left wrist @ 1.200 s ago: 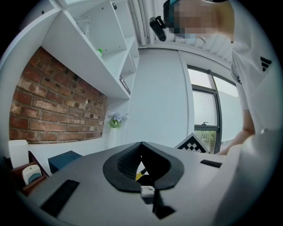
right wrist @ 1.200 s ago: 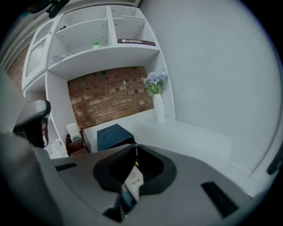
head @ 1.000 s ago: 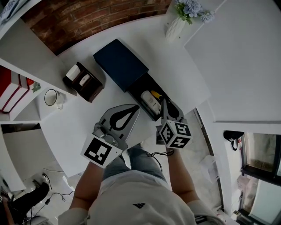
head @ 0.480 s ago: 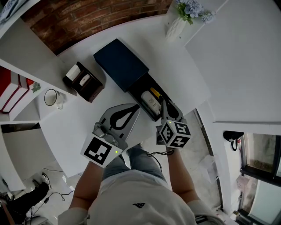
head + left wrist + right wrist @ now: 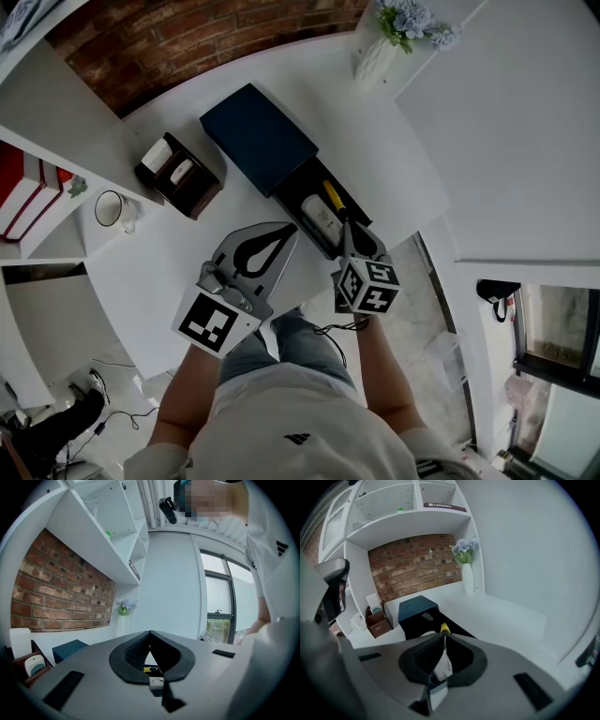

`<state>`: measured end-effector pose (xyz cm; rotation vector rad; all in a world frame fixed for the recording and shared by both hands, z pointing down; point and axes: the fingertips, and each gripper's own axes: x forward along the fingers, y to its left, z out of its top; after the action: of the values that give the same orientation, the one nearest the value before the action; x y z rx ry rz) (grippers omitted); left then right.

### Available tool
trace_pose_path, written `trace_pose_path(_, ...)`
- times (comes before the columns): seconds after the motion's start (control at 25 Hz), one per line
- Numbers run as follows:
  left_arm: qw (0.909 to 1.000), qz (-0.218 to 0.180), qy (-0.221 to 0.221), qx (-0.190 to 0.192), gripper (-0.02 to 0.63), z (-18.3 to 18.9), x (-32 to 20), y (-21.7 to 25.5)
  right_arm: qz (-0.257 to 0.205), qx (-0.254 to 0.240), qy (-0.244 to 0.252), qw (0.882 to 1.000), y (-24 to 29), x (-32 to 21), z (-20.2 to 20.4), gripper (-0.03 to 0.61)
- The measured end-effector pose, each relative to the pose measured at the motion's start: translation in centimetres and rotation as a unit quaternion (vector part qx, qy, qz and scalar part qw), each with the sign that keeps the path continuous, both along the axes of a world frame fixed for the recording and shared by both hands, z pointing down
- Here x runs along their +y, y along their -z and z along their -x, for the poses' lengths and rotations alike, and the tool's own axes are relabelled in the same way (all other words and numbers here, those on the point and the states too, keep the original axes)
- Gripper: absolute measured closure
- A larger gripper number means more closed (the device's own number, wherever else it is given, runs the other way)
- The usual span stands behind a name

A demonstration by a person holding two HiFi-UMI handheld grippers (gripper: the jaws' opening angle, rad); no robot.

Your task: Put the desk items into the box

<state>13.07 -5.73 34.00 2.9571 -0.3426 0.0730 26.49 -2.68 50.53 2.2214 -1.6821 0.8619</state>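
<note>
The dark blue box lies on the white desk, its black inner tray pulled out toward me. A white item rests in the tray. My right gripper is shut on the thin shaft of a yellow-handled screwdriver, which hangs low over the tray. In the right gripper view the yellow handle sticks out past the shut gripper, with the box behind. My left gripper is shut and empty, level, just left of the tray; its tips meet.
A brown organiser with white items stands left of the box, a mug farther left. A white vase with flowers is at the back. Red books sit on a shelf. The desk's edge runs close to my right gripper.
My right gripper has sunk toward the tray with the screwdriver, and the yellow handle now sits farther over the tray. The left gripper has not moved.
</note>
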Motion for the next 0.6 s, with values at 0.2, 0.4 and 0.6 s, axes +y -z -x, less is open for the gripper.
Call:
trace_pose_path(0.2, 1.0000, 0.000, 0.000, -0.001, 0.603, 0.15, 0.06, 0.00, 0.019, 0.006, 0.005, 1.000, -0.84, 0.41, 0.28, 0.551)
trace_pose_path(0.4, 1.0000, -0.002, 0.001, 0.000, 0.603, 0.27, 0.09, 0.04, 0.028, 0.022, 0.011, 0.999, -0.98, 0.46, 0.56, 0.551)
trace_pose_path(0.6, 1.0000, -0.001, 0.001, 0.002, 0.603, 0.48, 0.28, 0.16, 0.024, 0.026, 0.017, 0.999, -0.64, 0.44, 0.79, 0.551)
